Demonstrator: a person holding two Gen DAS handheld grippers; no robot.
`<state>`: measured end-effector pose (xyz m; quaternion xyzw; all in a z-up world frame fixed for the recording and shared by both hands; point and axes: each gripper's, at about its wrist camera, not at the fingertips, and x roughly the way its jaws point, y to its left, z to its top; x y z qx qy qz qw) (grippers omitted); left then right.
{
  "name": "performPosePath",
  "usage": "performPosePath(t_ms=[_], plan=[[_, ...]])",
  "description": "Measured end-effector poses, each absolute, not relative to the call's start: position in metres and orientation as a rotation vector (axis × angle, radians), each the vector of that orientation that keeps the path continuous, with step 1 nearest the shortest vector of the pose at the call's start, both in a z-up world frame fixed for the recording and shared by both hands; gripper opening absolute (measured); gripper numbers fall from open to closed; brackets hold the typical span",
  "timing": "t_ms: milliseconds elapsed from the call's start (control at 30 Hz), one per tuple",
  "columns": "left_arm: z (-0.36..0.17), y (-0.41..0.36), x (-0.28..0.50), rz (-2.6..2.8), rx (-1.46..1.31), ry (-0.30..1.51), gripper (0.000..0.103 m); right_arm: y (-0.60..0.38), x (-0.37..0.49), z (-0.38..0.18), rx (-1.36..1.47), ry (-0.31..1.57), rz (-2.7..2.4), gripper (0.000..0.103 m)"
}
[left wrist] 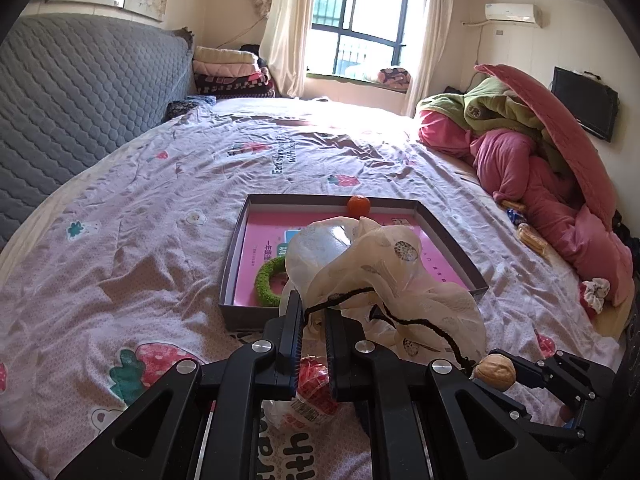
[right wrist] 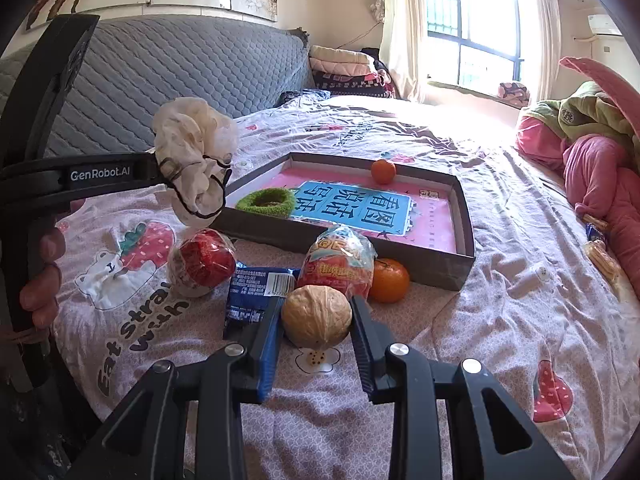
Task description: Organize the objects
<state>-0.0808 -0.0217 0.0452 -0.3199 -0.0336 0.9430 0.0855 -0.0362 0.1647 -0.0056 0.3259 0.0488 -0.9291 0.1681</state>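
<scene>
Wide bed (right wrist: pixel 460 332) under a strawberry-print sheet. On it, shallow grey box (right wrist: pixel 440 268), collecting point, holding green ring (right wrist: pixel 266 201) and small orange (right wrist: pixel 383 171). Left gripper (left wrist: pixel 314 312), jaws narrow, pinching cream scrunchie (left wrist: pixel 384 264) above box edge. Right gripper (right wrist: pixel 316 320), jaws clamping walnut (right wrist: pixel 316 322), likely boxward.

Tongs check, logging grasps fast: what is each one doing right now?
Left tongs: closed on the cream scrunchie, held above the bed.
Right tongs: closed on the walnut.
</scene>
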Motion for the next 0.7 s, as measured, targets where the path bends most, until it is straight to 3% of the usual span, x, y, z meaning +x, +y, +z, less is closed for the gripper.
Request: performPosePath(t_ms=[700], plan=[[0.057, -0.014, -0.078, 2.802, -0.931, -0.093, 0.010, 0.172, -0.048, 0.036, 0.782, 0.139, -2.734, 0.033]])
